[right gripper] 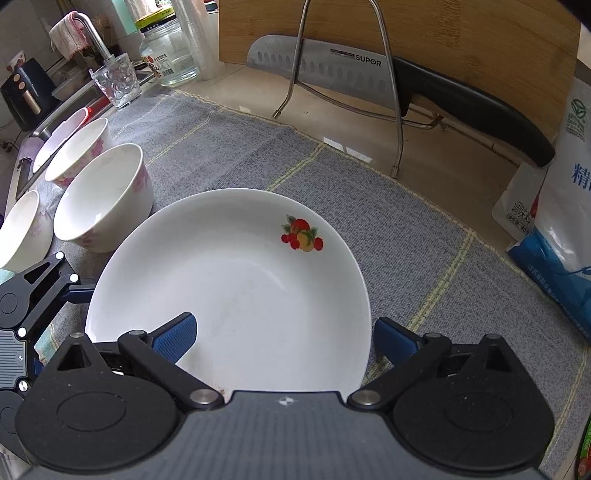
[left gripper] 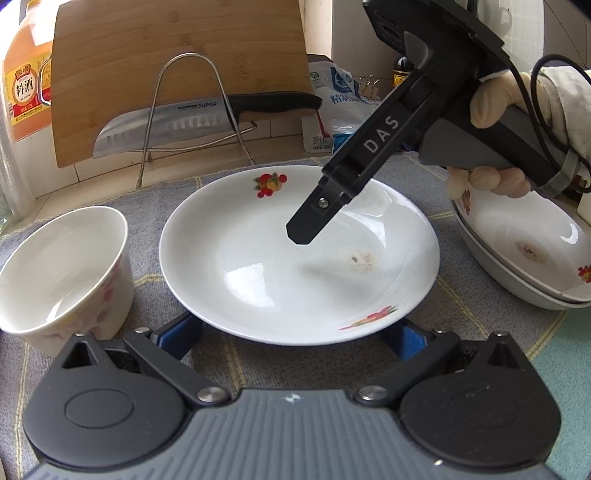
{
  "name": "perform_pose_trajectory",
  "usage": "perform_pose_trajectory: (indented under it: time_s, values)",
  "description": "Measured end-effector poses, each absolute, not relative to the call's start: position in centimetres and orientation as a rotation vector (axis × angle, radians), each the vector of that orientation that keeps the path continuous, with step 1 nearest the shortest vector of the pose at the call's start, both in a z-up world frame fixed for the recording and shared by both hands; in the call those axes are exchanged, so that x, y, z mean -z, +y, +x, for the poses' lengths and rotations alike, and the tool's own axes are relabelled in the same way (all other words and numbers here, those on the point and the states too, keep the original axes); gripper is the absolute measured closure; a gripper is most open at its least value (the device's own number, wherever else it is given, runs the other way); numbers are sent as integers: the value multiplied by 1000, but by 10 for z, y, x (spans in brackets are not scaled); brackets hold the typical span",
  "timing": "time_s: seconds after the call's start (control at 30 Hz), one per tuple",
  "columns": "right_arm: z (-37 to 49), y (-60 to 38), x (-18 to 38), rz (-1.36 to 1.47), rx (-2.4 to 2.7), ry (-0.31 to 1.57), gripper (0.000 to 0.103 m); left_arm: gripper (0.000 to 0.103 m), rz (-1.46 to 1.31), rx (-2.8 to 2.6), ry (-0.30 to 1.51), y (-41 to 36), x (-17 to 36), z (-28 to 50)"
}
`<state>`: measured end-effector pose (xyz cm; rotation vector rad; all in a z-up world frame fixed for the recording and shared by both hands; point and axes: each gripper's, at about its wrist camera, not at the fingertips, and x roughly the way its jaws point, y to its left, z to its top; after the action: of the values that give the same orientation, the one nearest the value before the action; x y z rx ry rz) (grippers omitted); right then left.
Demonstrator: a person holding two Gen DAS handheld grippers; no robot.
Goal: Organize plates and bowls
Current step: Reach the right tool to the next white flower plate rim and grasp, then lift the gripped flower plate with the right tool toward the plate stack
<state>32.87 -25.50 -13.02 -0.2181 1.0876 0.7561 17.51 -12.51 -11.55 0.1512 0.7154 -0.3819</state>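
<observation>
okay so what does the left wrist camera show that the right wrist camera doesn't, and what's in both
Only the left wrist view shows the stack of fruit-print plates at its right edge, the orange bottle, and the person's hand holding the right gripper above the plate.

Only the right wrist view shows the row of further bowls, the faucet, the clear glass and the jar.

Both show the white fruit-print plate, the nearest bowl, the grey cloth, the knife on its wire rack, the cutting board and the blue-and-white bag.
</observation>
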Motion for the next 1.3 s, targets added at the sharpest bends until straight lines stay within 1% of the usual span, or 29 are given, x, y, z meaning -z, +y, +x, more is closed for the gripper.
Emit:
perform_pose_trajectory:
  time_s: [0.43, 1.0, 1.3]
  values:
    - [342, -242, 130, -255, -863, 1084, 0, 1, 176, 398, 719, -125, 113, 178]
    - [348, -253, 128, -133, -902, 1109, 0, 1, 223, 395, 702, -128, 111, 175]
    - [336, -253, 119, -122, -899, 1101, 0, 1, 244, 410, 702, -125, 102, 166]
